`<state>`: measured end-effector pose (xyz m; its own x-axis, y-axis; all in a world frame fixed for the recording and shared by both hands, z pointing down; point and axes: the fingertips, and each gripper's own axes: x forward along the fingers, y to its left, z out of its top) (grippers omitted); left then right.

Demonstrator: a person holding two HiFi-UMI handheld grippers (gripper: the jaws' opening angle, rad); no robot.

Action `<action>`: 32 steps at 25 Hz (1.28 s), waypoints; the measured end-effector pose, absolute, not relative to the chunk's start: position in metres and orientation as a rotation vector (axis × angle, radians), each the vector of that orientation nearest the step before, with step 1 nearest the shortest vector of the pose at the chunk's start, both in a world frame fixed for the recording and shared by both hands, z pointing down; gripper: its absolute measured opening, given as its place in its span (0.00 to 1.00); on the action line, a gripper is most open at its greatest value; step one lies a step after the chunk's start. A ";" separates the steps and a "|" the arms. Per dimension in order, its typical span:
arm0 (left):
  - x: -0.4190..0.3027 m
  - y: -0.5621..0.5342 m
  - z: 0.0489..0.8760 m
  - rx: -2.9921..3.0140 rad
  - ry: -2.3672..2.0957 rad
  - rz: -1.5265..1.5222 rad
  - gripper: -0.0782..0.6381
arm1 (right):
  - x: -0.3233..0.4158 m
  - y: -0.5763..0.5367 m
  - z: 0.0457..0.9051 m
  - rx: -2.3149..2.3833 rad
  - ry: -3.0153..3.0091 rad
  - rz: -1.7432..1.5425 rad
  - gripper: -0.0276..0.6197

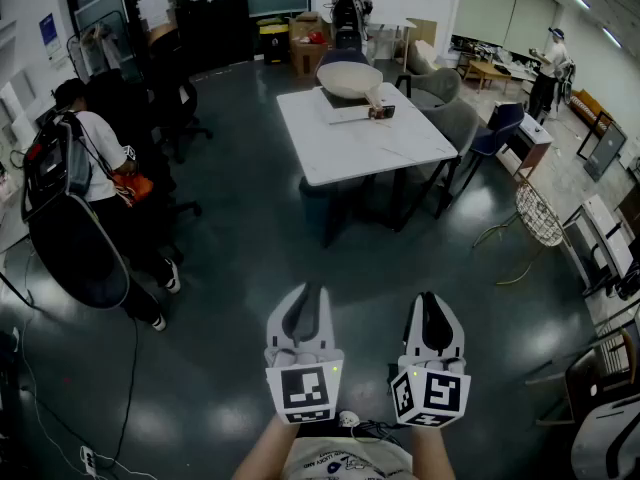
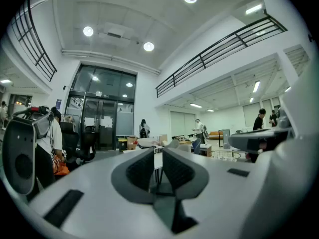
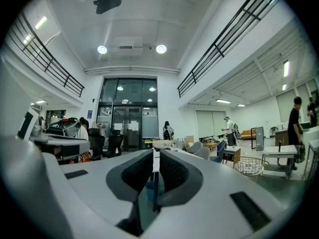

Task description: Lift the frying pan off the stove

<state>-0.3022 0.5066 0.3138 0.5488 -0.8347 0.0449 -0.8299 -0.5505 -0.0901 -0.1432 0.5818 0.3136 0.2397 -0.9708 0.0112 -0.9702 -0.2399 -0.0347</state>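
A pale frying pan (image 1: 350,77) rests on a flat white stove (image 1: 345,108) at the far end of a white table (image 1: 370,148), its handle toward the near right. Both grippers are held low near me, far short of the table. My left gripper (image 1: 306,306) is shut and empty, and my right gripper (image 1: 433,313) beside it is shut and empty too. In the left gripper view the left gripper (image 2: 158,153) points level at the distant table, where the pan (image 2: 148,142) shows small. In the right gripper view the right gripper (image 3: 155,156) points the same way, the pan (image 3: 162,144) just above its tips.
Dark floor lies between me and the table. A seated person (image 1: 95,173) with black office chairs (image 1: 75,248) is at the left. Grey and blue chairs (image 1: 490,133) stand right of the table, with a wire basket (image 1: 538,216) near them. People stand at the back.
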 end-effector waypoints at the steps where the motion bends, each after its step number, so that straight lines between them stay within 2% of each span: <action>1: -0.302 0.505 0.313 -2.713 1.459 -0.129 0.19 | -0.143 0.581 0.314 -2.458 1.921 -0.049 0.12; 32: -0.297 0.438 0.328 -2.755 1.393 -0.171 0.19 | -0.143 0.525 0.324 -2.506 1.855 -0.084 0.12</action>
